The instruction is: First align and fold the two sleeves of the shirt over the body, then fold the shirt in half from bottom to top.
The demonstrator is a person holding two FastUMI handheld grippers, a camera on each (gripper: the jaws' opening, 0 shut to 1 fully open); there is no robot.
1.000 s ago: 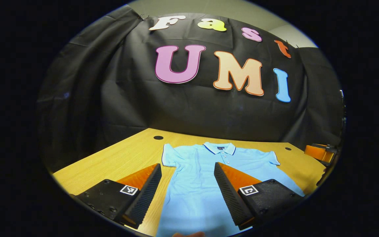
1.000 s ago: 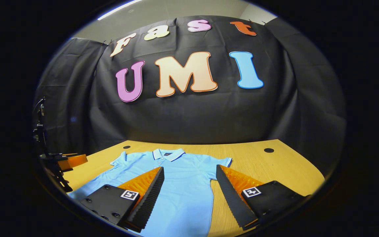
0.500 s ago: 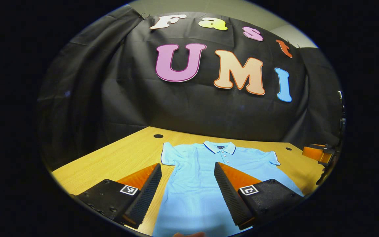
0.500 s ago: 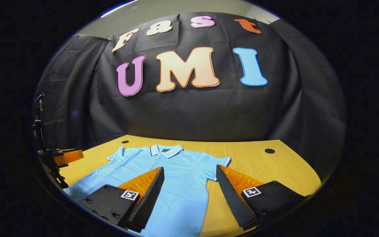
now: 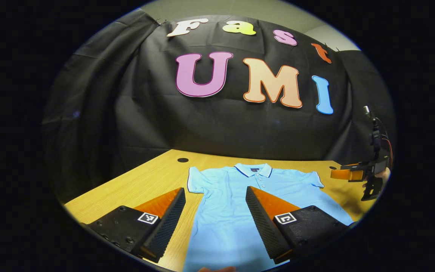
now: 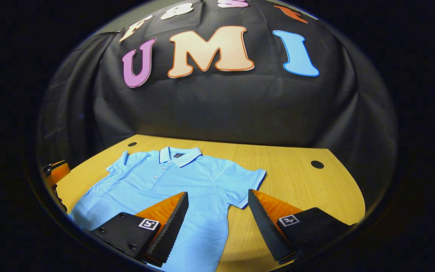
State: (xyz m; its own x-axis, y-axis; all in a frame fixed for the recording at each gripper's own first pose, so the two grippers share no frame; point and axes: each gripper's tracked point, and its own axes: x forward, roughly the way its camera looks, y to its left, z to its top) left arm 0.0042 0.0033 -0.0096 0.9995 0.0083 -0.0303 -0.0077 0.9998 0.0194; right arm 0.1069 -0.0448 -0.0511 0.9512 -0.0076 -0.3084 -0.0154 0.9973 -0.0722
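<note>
A light blue polo shirt (image 5: 225, 211) lies flat and face up on the wooden table (image 5: 145, 181), collar at the far side and both short sleeves spread out. My left gripper (image 5: 215, 190) hovers open over the shirt's left half, near the left sleeve (image 5: 195, 181). In the right gripper view the shirt (image 6: 179, 177) stretches to the left. My right gripper (image 6: 218, 193) is open above the shirt's right side, just short of the right sleeve (image 6: 251, 181). The right gripper (image 5: 357, 174) also shows at the far right of the left gripper view, held by a hand.
The table (image 6: 300, 181) has round cable holes (image 6: 317, 164) (image 5: 182, 159) near its back corners. The black cloth wall stands right behind the table. Bare wood lies to the right of the shirt in the right gripper view. The left gripper (image 6: 55, 172) peeks in at the left edge.
My right gripper has risen, moved forward and tipped down toward the shirt's right sleeve; it now shows higher and farther in at the right of the left gripper view. My left gripper has barely moved.
</note>
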